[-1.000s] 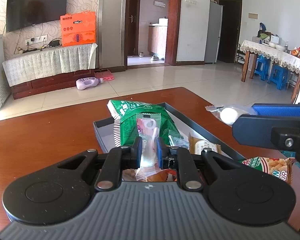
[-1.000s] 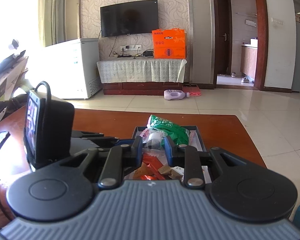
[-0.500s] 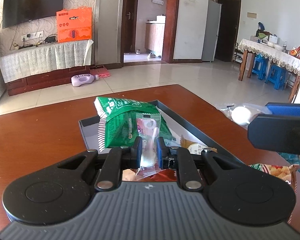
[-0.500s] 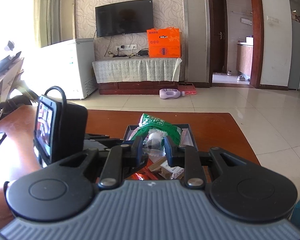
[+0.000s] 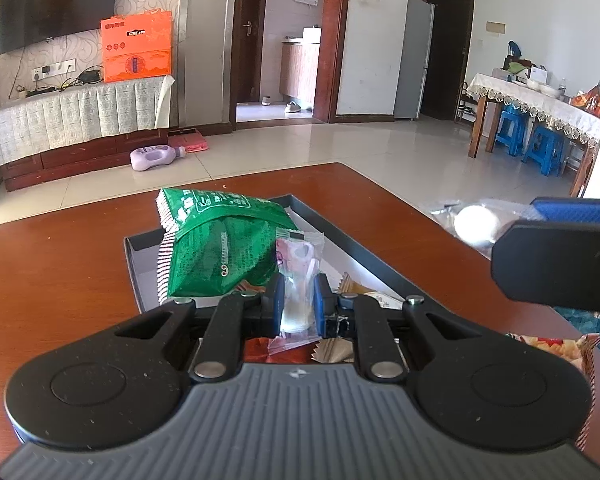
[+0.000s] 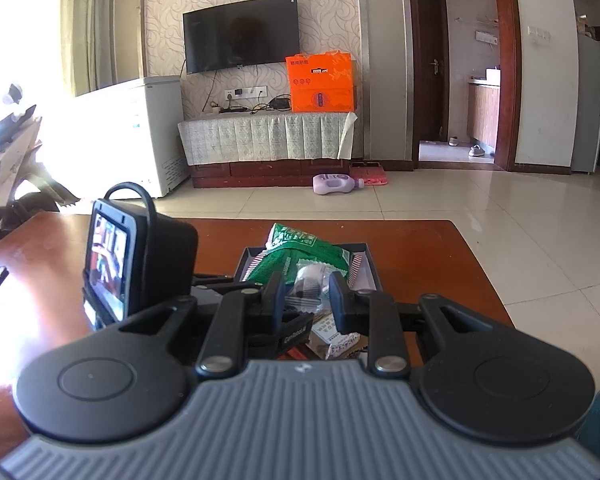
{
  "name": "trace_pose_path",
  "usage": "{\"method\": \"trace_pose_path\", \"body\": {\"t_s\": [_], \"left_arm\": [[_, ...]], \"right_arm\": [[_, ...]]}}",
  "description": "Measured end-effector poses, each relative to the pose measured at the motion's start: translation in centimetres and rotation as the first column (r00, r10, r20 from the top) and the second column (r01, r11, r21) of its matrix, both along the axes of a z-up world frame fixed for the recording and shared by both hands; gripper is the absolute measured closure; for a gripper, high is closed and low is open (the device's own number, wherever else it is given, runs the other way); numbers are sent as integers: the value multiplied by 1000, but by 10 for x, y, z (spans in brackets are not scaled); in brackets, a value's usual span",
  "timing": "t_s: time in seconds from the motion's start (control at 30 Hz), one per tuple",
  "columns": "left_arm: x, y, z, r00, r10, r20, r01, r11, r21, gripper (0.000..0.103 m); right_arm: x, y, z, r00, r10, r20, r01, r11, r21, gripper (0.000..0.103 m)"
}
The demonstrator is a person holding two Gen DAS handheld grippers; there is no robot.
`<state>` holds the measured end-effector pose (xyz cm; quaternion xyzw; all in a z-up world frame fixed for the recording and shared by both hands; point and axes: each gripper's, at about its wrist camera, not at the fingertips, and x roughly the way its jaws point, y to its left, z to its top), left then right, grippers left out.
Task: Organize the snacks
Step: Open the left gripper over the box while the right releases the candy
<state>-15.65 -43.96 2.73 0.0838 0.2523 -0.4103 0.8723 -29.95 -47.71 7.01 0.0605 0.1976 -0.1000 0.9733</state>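
The left hand-held gripper (image 5: 296, 304) is clenched on a clear sachet (image 5: 298, 268), its long axis upright, held just above the tray (image 5: 364, 256) on the worktop (image 5: 60, 264). The right hand-held gripper (image 6: 306, 294) holds a clear packet (image 6: 308, 284) farther behind the tray.

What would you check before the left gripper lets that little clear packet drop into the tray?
1. Left gripper clamped on the clear packet: ok.
2. Packet over the tray, not the bare table: ok, as far as the left wrist view shows.
3. Free floor space in the tray beside the green bag: ok, a strip to the bag's right.
4. Right gripper out of the way: cannot tell.
5. Right gripper's own wrapped snack secure: ok.
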Motion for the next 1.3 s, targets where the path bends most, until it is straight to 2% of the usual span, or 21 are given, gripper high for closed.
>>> {"method": "trace_pose_path", "body": {"t_s": [0.27,0.4,0.67,0.83,1.1,1.3], "left_arm": [[1,-3,-3,1000,-2,5,2,1000,7,83],[2,-3,-3,1000,8,8,-8,1000,16,69],[-1,2,0,1000,1,21,-1,1000,16,57],[-4,5,1,999,10,41,-11,1000,21,38],[-7,19,4,998,-4,65,3,1000,26,28],[-18,32,5,996,-57,74,53,997,56,19]], "right_arm": [[4,-1,0,1000,3,-5,-3,1000,1,76],[4,-2,-1,1000,4,-6,-4,1000,3,76],[4,-2,-2,1000,7,-7,-7,1000,5,76],[5,-3,-3,1000,10,-11,-10,1000,7,76],[14,-6,-8,999,10,-33,-10,1000,17,76],[27,-3,-15,998,19,-61,-18,1000,16,76]]}}
